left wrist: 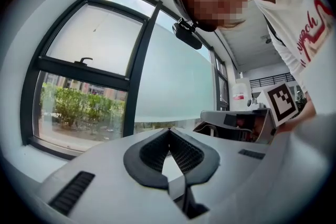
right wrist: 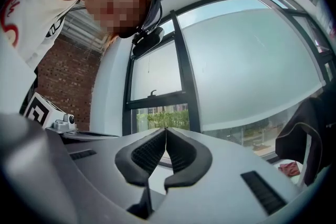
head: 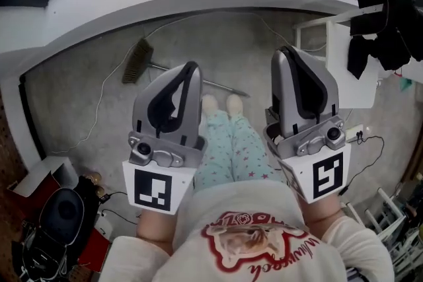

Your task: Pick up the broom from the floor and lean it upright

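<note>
Broom (head: 137, 63) flat on floor (head: 73, 99); left gripper (left wrist: 169, 132), right gripper (right wrist: 166, 131): jaws closed, empty; shirt (head: 254, 241) lettering illegible

Left gripper (head: 192, 68) at 9 o'clock, right gripper (head: 286, 51) at 3 o'clock; both point toward 12 o'clock, jaws together, nothing between them.

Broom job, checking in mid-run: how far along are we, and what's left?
Done: nothing yet. The broom lies flat on the floor, ahead of the person's feet.
In hand: nothing. The left gripper and right gripper are both shut and empty, held up clear of the broom.
Left: reach down to the handle, grip it, lift it and lean it upright.
</note>
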Demonstrator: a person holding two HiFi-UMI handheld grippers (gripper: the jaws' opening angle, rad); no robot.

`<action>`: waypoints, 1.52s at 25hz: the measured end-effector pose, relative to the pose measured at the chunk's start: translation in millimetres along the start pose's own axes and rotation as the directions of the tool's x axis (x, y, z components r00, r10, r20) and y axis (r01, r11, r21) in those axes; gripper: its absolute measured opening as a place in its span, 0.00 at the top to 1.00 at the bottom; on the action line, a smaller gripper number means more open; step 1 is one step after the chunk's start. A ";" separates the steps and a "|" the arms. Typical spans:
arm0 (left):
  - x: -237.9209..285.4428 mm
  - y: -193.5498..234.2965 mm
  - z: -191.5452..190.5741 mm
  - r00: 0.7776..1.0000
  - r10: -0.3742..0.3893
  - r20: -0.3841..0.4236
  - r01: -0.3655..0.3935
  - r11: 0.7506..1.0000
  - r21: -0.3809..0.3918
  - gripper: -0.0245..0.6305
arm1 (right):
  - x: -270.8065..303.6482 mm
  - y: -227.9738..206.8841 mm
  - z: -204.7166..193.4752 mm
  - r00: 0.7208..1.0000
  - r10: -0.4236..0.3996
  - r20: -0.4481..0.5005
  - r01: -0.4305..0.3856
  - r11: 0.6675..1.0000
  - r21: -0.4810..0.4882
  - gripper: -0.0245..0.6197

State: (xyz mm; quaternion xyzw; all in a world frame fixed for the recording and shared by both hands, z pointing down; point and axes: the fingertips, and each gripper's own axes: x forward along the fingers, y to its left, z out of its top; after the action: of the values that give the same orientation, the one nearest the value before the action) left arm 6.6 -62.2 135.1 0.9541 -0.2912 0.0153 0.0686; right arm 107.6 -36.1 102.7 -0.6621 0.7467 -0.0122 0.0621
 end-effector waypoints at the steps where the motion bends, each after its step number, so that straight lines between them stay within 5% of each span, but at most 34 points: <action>1: 6.0 2.5 -13.2 1.000 -0.001 0.000 0.001 1.000 0.003 0.94 | 0.9 -5.3 -13.9 1.000 0.003 -0.004 -0.003 1.000 0.007 0.92; 17: 48.3 16.8 -214.9 0.999 0.002 -0.045 -0.003 1.000 -0.021 0.94 | -9.3 -26.7 -219.4 0.991 0.085 -0.105 -0.090 0.995 -0.044 0.92; 26: 52.6 -8.0 -321.6 0.990 -0.080 -0.113 0.078 0.997 -0.017 0.94 | -53.5 -33.8 -323.3 0.976 0.126 -0.180 -0.133 0.991 -0.028 0.92; 38: 55.3 -28.3 -436.6 0.969 -0.147 -0.200 0.148 0.989 -0.013 0.94 | -112.6 -33.8 -466.5 0.915 0.216 -0.341 -0.250 0.967 -0.057 0.92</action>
State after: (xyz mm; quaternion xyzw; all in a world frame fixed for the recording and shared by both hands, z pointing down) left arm 73.0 -8.5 567.8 0.9668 -0.2110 0.1063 0.0976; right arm 103.2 41.5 577.4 -0.5590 0.8197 -0.0791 -0.0965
